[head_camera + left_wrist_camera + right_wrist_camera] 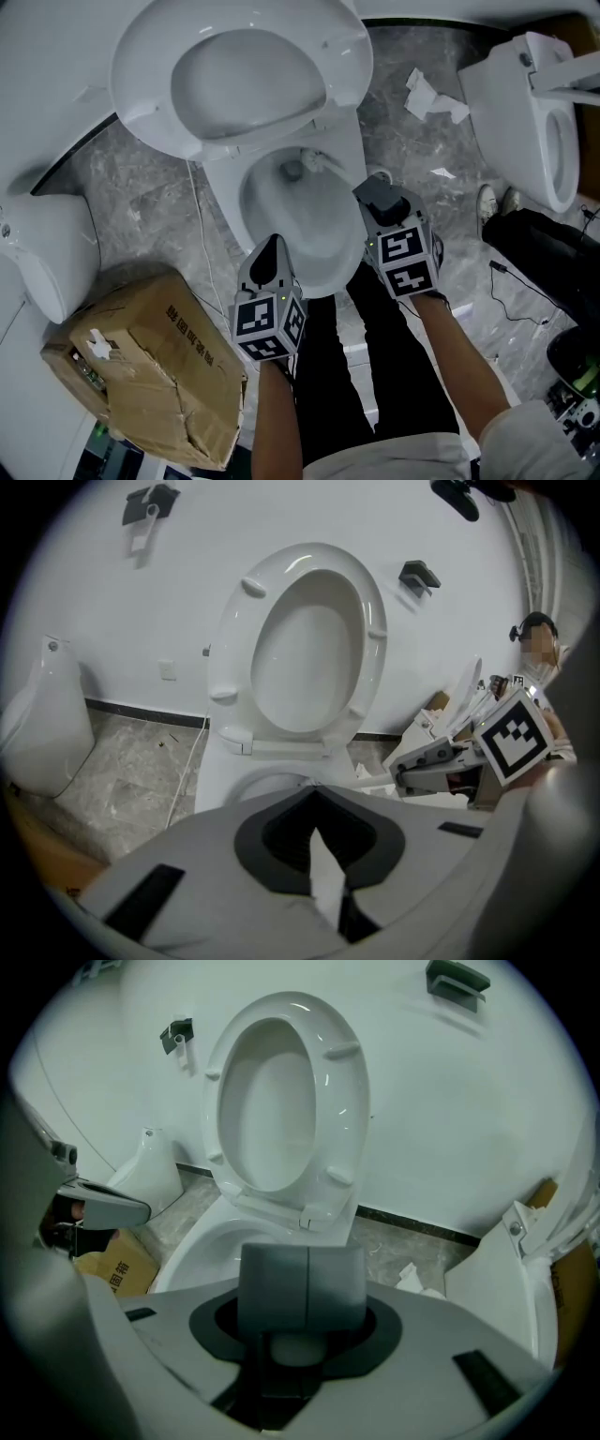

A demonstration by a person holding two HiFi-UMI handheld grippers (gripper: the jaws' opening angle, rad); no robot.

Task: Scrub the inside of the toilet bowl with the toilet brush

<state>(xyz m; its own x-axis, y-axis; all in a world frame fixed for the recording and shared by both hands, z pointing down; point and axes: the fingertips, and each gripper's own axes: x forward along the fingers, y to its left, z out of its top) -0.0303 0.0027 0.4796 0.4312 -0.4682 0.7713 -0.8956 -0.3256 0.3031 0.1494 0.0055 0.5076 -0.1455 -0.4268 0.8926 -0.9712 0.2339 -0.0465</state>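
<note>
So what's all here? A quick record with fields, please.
toilet seat: raised
toilet bowl: uncovered, below the seat
left gripper: over the bowl's front rim
right gripper: over the bowl's right rim
cardboard box: crumpled, on floor left of toilet
paper scraps: on floor right of toilet
second toilet: far right

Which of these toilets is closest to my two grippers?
The middle toilet, seat raised: left gripper and right gripper hang over its rim. The right-hand toilet stands apart.

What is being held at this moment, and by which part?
Apparently the toilet brush, by the upper end of its handle, in the right gripper; its head is down in the toilet bowl. The left gripper holds nothing.
</note>
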